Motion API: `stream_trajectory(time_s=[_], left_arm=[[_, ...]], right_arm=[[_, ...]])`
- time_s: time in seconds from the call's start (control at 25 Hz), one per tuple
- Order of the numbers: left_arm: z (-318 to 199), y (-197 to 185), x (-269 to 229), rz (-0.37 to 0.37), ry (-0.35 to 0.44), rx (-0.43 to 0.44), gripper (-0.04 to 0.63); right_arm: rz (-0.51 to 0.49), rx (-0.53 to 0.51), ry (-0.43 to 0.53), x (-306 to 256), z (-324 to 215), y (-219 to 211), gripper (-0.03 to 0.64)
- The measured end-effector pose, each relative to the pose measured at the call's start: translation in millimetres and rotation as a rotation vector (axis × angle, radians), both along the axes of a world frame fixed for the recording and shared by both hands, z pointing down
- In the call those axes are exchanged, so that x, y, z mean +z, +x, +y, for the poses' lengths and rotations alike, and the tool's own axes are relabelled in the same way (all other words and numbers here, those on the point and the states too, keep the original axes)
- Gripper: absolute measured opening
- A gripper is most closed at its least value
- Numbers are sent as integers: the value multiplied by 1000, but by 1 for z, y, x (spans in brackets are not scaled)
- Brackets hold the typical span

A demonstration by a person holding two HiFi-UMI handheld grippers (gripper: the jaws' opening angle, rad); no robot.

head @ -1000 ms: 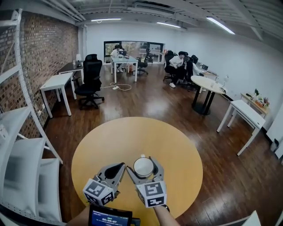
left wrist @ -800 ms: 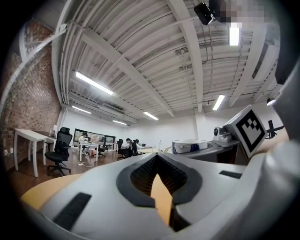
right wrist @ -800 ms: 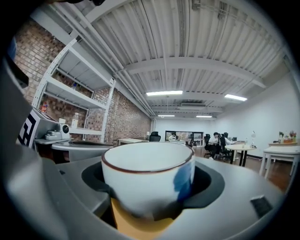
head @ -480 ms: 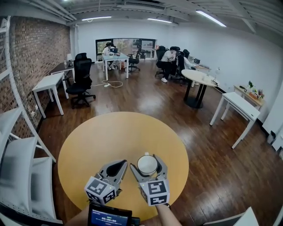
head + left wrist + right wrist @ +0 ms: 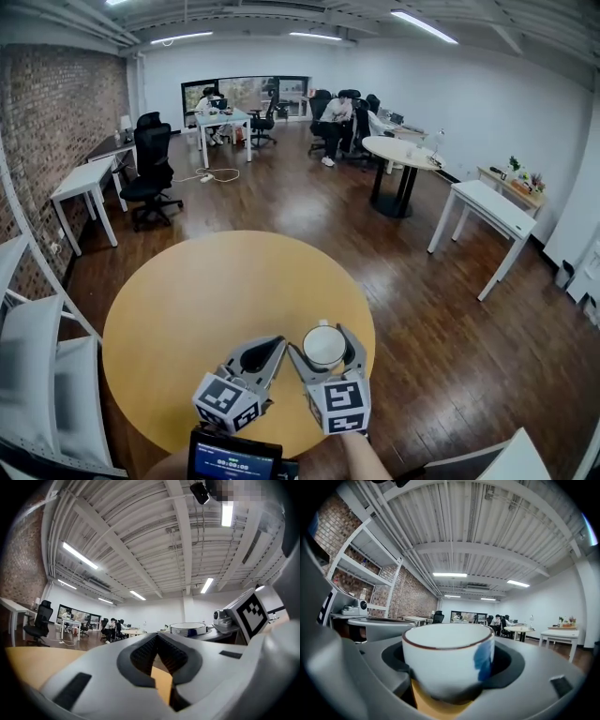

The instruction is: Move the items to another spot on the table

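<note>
Two side by side: right claw (image 5: 325, 336) tight around cup (image 5: 324, 349), left claw (image 5: 272, 345) closed.

Bright ceiling tubes (image 5: 424, 22) — sharp centre, fisheye-bent edges.

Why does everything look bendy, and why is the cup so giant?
Head view: the wide lens bends the room, so the round table seems to bulge. Right gripper view: the cup sits right by the camera, so it looks giant and a bit soft. Left gripper view: black corners ring the picture.
</note>
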State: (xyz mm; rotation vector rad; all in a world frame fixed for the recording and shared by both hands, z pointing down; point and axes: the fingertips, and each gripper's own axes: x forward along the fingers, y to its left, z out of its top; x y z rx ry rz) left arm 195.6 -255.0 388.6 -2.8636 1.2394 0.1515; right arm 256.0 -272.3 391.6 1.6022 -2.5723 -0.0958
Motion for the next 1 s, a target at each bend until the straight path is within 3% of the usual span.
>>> stream_trajectory(time_s=[0.28, 0.48, 0.76, 1.0], left_arm=[[-6, 44, 8, 2, -15, 57, 1], [-14, 55, 24, 0, -12, 76, 0], [-25, 67, 41, -11, -24, 84, 0], [-34, 72, 53, -39, -40, 67, 0]], right_arm=[[-24, 86, -10, 10, 0, 53, 405], [-27, 126, -8, 35, -7, 73, 405], [3, 94, -9, 66, -20, 78, 405], [-75, 77, -35, 119, -40, 93, 405]])
